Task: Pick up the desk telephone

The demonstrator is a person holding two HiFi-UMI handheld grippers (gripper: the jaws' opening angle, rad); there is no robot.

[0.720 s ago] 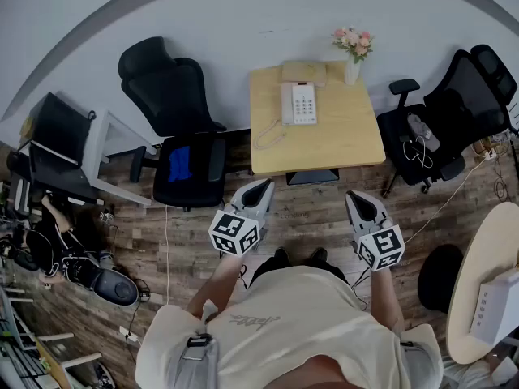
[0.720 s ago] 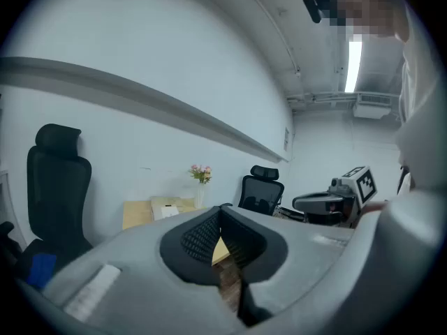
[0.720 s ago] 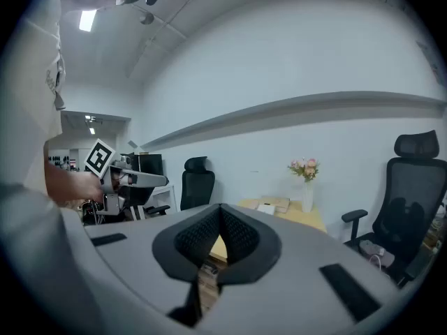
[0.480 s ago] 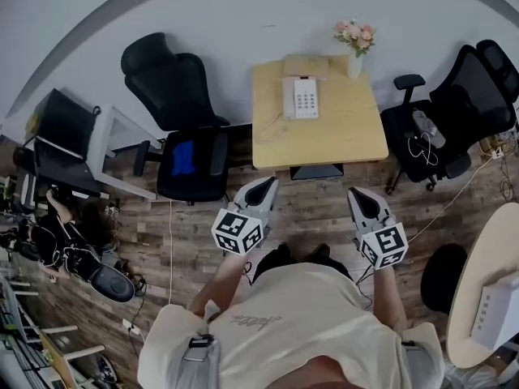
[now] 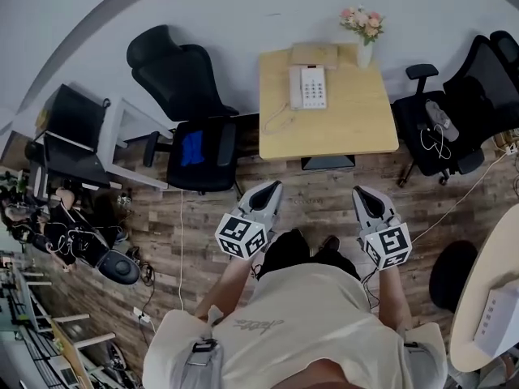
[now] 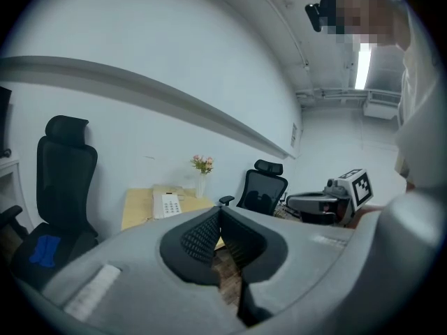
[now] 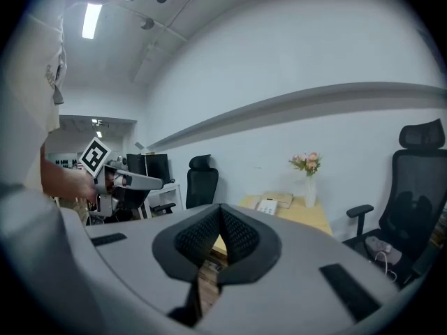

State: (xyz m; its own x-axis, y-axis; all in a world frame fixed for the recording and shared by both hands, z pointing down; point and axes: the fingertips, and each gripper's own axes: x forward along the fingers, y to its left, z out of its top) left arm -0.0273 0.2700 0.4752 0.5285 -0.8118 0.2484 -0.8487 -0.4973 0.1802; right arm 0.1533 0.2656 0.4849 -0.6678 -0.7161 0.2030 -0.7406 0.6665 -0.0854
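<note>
A white desk telephone (image 5: pixel 310 87) with a keypad lies at the back of a small wooden table (image 5: pixel 332 132), its coiled cord (image 5: pixel 276 121) trailing off the left edge. It also shows far off as the telephone (image 6: pixel 166 204) in the left gripper view and the telephone (image 7: pixel 266 205) in the right gripper view. My left gripper (image 5: pixel 273 186) and right gripper (image 5: pixel 360 191) are both shut and empty, held over the wooden floor well short of the table. In each gripper view the tips meet: left gripper (image 6: pixel 218 211), right gripper (image 7: pixel 221 209).
A vase of pink flowers (image 5: pixel 363 29) and a tan box (image 5: pixel 314 54) stand behind the phone. A black office chair (image 5: pixel 190 112) sits left of the table, another chair (image 5: pixel 458 112) right. A white desk (image 5: pixel 89 140) is far left, a round table (image 5: pixel 491 298) at the right edge.
The view has shifted so the table and phone sit slightly further right and up. Both grippers stay shut, side by side in front of the person's body.
</note>
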